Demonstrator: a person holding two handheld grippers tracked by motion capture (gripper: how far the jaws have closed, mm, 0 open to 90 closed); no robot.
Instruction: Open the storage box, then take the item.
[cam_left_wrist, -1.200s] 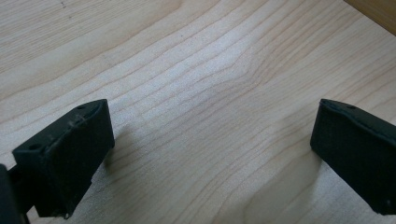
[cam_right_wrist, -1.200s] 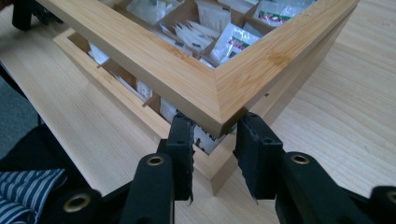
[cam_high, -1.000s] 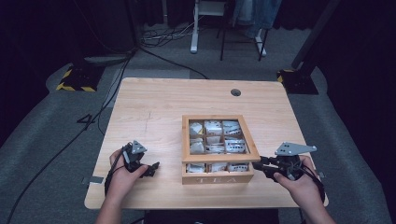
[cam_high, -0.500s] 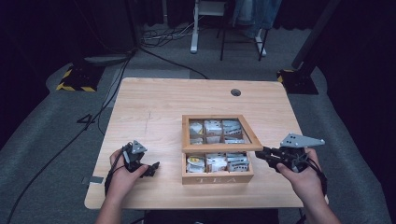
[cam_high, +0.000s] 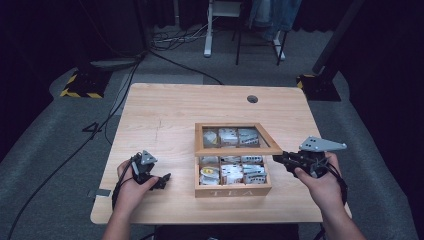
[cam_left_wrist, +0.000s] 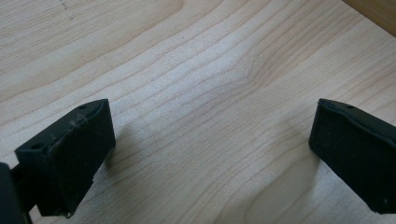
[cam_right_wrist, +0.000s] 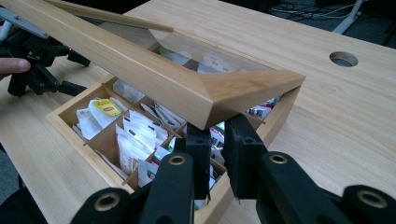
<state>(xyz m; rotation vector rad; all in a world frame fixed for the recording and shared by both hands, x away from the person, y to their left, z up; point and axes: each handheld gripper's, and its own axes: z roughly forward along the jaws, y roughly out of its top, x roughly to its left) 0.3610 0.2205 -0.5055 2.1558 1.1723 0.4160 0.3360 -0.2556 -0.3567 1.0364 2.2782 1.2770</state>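
A wooden tea box (cam_high: 232, 190) marked TEA stands on the table, with several tea bags (cam_high: 230, 172) in its compartments. Its glass-paned lid (cam_high: 237, 150) is tilted up at the front. My right gripper (cam_high: 278, 159) reaches in from the right, and its jaws have just been closing. In the right gripper view the right gripper (cam_right_wrist: 217, 133) is shut with nothing between the jaws. Its tips sit under the corner of the lid (cam_right_wrist: 177, 79), above the tea bags (cam_right_wrist: 135, 135). My left gripper (cam_high: 161, 180) rests on the table left of the box. The left gripper (cam_left_wrist: 210, 140) stands open over bare wood.
The table (cam_high: 165, 115) has a round cable hole (cam_high: 252, 99) at the back right. Cables and metal legs lie on the floor beyond the table's far edge. The left gripper (cam_right_wrist: 37, 60) shows beyond the box in the right gripper view.
The lid lay flat on the box a second ago and now stands raised at its front. My right gripper has moved up and in toward the box. The left hand kept still.
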